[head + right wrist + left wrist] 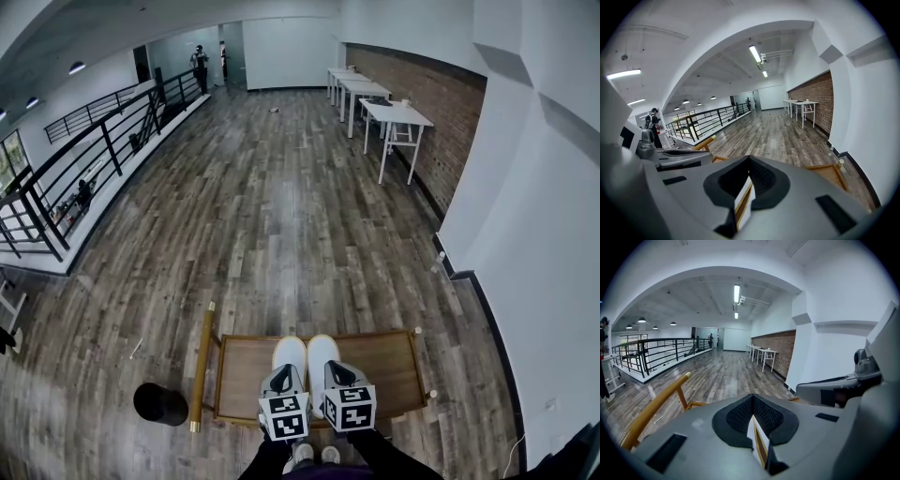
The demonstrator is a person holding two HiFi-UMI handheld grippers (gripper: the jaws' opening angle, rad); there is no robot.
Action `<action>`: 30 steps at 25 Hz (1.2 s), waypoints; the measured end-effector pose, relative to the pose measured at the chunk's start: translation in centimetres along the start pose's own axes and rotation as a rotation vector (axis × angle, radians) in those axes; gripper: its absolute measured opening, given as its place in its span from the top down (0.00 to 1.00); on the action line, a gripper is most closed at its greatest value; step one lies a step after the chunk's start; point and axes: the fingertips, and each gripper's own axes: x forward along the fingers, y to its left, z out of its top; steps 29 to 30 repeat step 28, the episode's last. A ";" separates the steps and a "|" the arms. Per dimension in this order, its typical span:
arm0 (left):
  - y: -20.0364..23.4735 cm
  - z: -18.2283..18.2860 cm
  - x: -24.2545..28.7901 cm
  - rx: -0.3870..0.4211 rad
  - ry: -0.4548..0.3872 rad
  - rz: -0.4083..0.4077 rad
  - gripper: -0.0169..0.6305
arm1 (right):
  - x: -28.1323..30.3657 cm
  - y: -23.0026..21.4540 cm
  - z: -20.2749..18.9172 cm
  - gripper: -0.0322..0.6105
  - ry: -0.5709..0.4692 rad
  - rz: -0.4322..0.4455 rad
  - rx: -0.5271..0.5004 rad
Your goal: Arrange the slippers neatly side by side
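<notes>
Two white slippers lie side by side, toes pointing away, on a low wooden tray (pixel 384 367). My left gripper (pixel 284 382) sits over the heel of the left slipper (pixel 288 353), and my right gripper (pixel 339 379) over the heel of the right slipper (pixel 322 352). In the left gripper view the jaws (pixel 753 420) are closed on a thin white, tan-edged sliver of slipper (pixel 751 433). The right gripper view shows the same: the right gripper (pixel 749 180) pinches a white slipper edge (pixel 741 197). The heels are hidden under the grippers.
The tray has a raised wooden rail (pixel 201 361) along its left side. A black round object (pixel 159 403) stands on the floor left of it. A white wall (pixel 534 281) is close on the right, a black railing (pixel 84 159) far left, white tables (pixel 394 117) far ahead.
</notes>
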 end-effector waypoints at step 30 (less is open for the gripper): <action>-0.1 -0.6 0.2 0.003 0.017 0.008 0.97 | 0.3 -0.1 -0.4 0.95 0.017 0.009 -0.003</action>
